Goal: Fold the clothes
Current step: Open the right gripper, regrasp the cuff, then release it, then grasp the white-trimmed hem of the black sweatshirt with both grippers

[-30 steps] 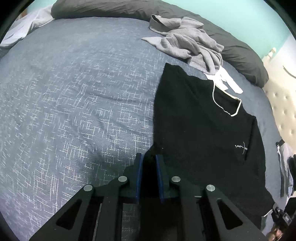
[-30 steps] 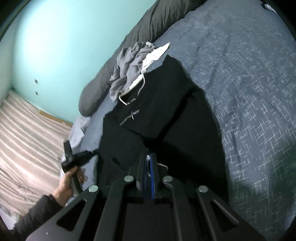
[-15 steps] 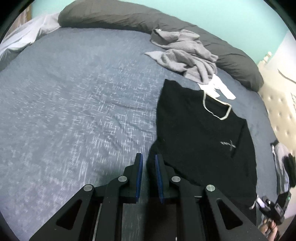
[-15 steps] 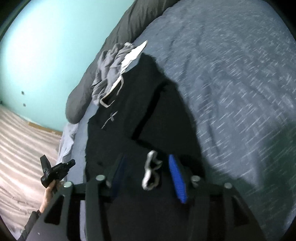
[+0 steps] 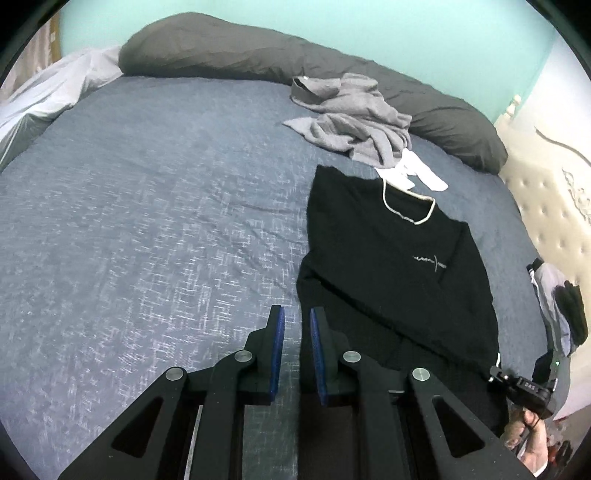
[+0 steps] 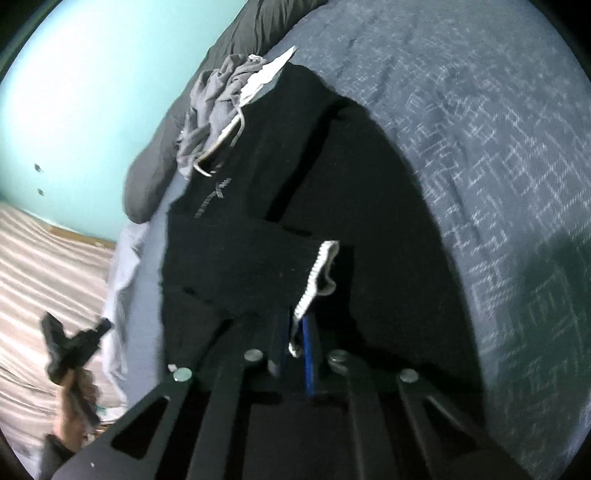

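black long-sleeved knit sweater (image 5: 391,258) lies flat on the blue-grey patterned bed cover (image 5: 147,221). right gripper (image 6: 295,332): jaws closed on its white-ribbed sleeve cuff (image 6: 317,273), lifted. left gripper (image 5: 295,321): jaws narrowly apart, empty, just beside the sweater's edge.

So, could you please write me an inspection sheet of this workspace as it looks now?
Surface: bed with blue-grey cover, bare on the left.
Job's things: black sweater lying flat, cuff white-trimmed and lifted.
Clutter: grey garment crumpled by the collar; white cloth beside it; dark pillow along the wall.
Grippers: left tool open over the bed, holding nothing; right tool shut on the cuff.
Cables: nothing seen.
Surroundings: teal wall; tufted headboard.
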Action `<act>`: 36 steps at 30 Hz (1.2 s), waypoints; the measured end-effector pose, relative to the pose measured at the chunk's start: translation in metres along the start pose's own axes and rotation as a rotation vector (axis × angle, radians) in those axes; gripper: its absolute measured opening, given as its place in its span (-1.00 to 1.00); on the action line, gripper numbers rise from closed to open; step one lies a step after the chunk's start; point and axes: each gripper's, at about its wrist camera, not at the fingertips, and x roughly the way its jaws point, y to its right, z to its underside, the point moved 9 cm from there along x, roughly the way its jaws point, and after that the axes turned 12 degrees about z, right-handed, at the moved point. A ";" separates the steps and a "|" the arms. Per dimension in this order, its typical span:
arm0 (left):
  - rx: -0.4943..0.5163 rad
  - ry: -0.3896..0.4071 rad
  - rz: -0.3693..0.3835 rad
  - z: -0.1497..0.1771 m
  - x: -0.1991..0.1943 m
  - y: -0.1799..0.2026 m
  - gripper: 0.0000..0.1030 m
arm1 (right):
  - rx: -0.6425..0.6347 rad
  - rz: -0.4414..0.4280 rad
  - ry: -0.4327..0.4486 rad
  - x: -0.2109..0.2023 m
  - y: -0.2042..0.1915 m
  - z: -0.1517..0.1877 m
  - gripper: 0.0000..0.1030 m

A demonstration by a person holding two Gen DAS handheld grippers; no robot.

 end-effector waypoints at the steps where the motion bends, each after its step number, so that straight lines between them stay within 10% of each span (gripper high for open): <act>1: -0.012 0.002 0.011 0.001 -0.002 -0.001 -0.69 | 0.009 -0.020 -0.003 -0.004 -0.003 0.001 -0.90; 13: -0.030 -0.023 0.019 0.019 -0.002 -0.004 -0.68 | -0.008 0.075 -0.037 -0.005 0.003 0.020 -0.90; 28: -0.094 -0.079 0.076 0.049 0.018 -0.004 -0.66 | 0.007 -0.016 0.041 -0.024 -0.006 -0.006 -0.84; 36: -0.112 -0.161 0.100 0.084 0.021 0.003 -0.51 | 0.000 0.122 -0.012 0.007 0.016 0.001 -0.84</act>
